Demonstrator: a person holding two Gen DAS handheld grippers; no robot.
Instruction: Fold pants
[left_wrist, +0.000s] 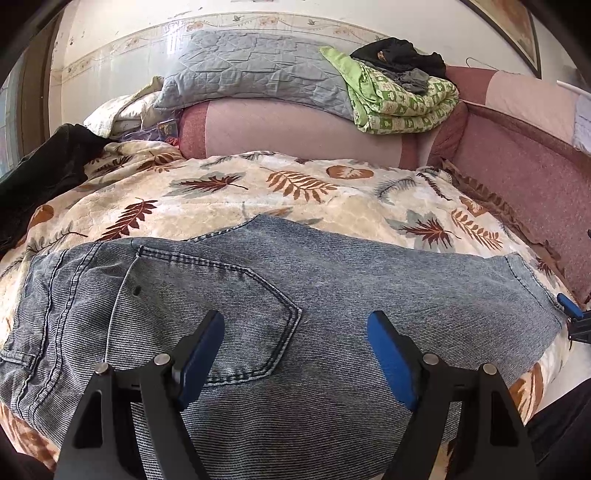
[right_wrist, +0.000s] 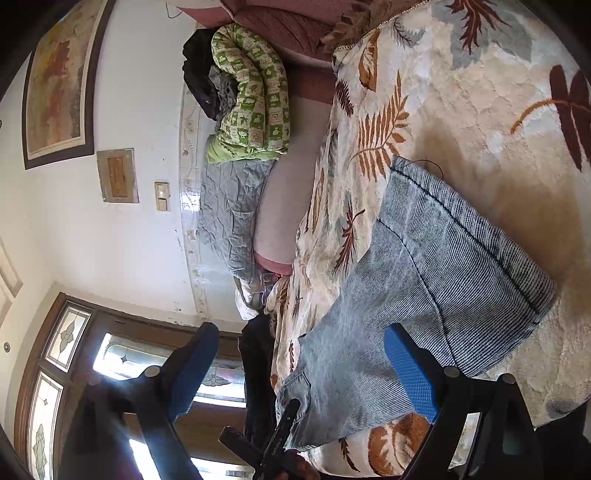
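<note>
While the left gripper (left_wrist: 295, 332) hovers with jaws spread wide over the back pocket, the faded ribbed-denim pants (left_wrist: 314, 280) lie folded flat on a plush leaf-print blanket (left_wrist: 221, 192). At their stitched hem, bare blanket beyond, the right gripper (right_wrist: 301, 350) gapes empty.

Bed's got a cream leaf-print blanket (left_wrist: 221, 192) on it, folded jeans (left_wrist: 332, 280) flat at 6 o'clock, dark garment (left_wrist: 44, 173) at 9.

Black gripper (left_wrist: 295, 321) frames, blue pads (left_wrist: 391, 365), silver screws
</note>
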